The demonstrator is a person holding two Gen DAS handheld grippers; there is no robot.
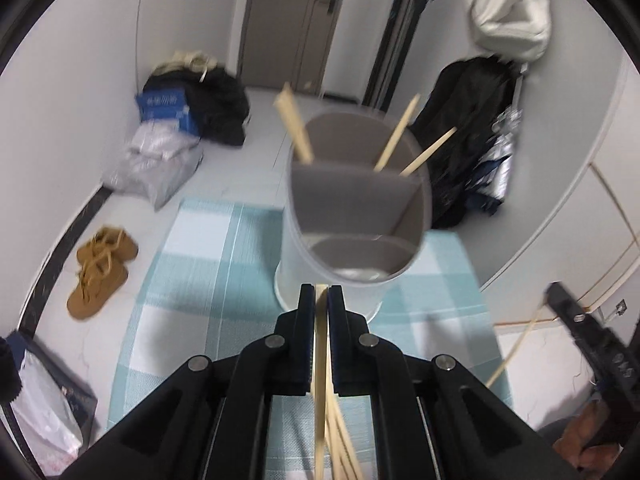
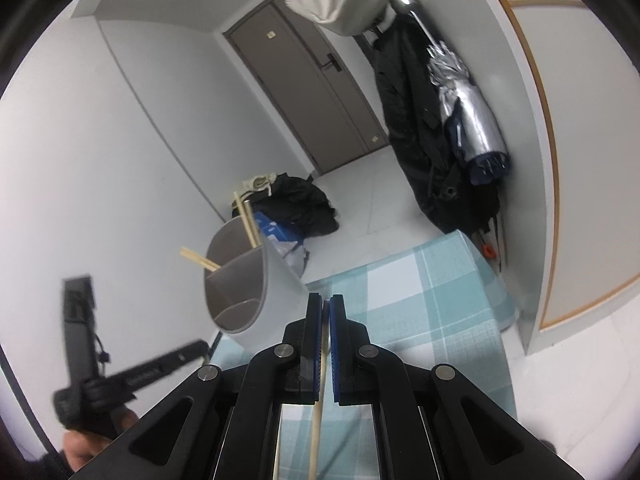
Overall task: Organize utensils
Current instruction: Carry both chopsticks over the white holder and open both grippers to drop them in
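The left tongs [image 1: 321, 289], black with blue pads, are pinching a pale wooden chopstick [image 1: 320, 360] that runs back between the pads toward the camera; more pale sticks [image 1: 340, 432] show below it, though how many, and whether they lie on the table, cannot be told. Just ahead of the tips stands a tall white round utensil holder with a grey inside split by partitions [image 1: 344, 208]. It rests on the table, covered by a light blue and white checked cloth [image 1: 192, 272], near the table's far edge. Four more pale chopsticks [image 1: 294, 126] lean out of the holder's farthest compartment, two toward the left rim and two toward the right.

The right tongs [image 2: 325, 300] are pressed together on a single thin pale chopstick [image 2: 316, 432], which trails back under the camera. In the right wrist view the holder [image 2: 256, 292] appears at the left, beside the table's left edge, and the left tool with the hand gripping it [image 2: 86, 436] shows in the lower left corner.

On the floor beyond the table lie a pair of tan suede shoes [image 1: 102, 268], a heap of dark clothes and bags [image 1: 192, 108], and a dark coat hanging by the wall [image 2: 420, 132].
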